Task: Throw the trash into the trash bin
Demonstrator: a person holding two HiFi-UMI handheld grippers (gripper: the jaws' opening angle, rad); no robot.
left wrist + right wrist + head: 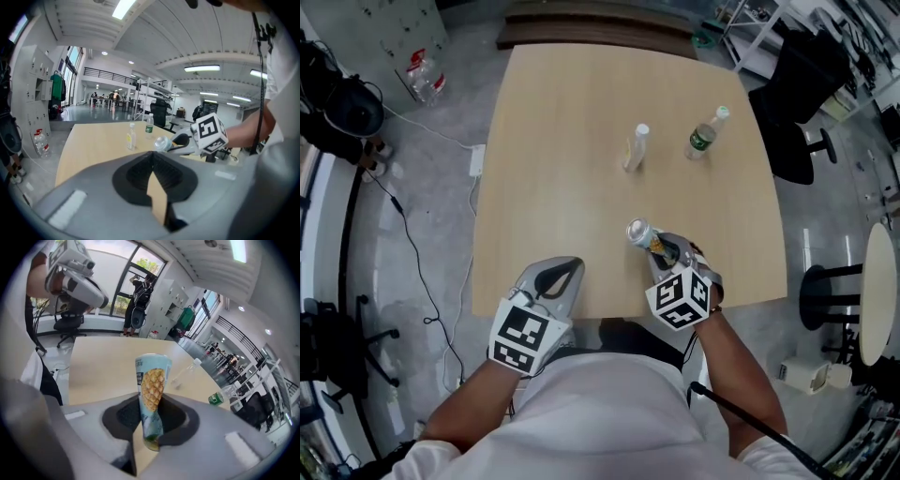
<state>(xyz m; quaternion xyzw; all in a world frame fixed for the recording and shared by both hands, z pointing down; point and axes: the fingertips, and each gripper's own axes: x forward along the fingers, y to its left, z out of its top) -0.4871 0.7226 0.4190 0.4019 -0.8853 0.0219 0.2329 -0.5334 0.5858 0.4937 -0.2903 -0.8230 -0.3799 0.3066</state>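
Can (152, 399) pinched near base in right gripper (667, 255) jaws, leaning toward 10 o'clock; possible slip-out on tilting. Left gripper (558, 274) jaws closed, empty.

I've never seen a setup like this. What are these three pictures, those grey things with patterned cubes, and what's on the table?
A person holds a grey two-jaw tool in each hand; the cubes belong to the tools. One picture looks down from a head camera; the other two come from cameras riding on each tool. On the pale wooden table stand a small clear yellow-labelled bottle and a clear green-labelled bottle. The right gripper clamps a light blue can with a pineapple picture. The left gripper is shut and empty.
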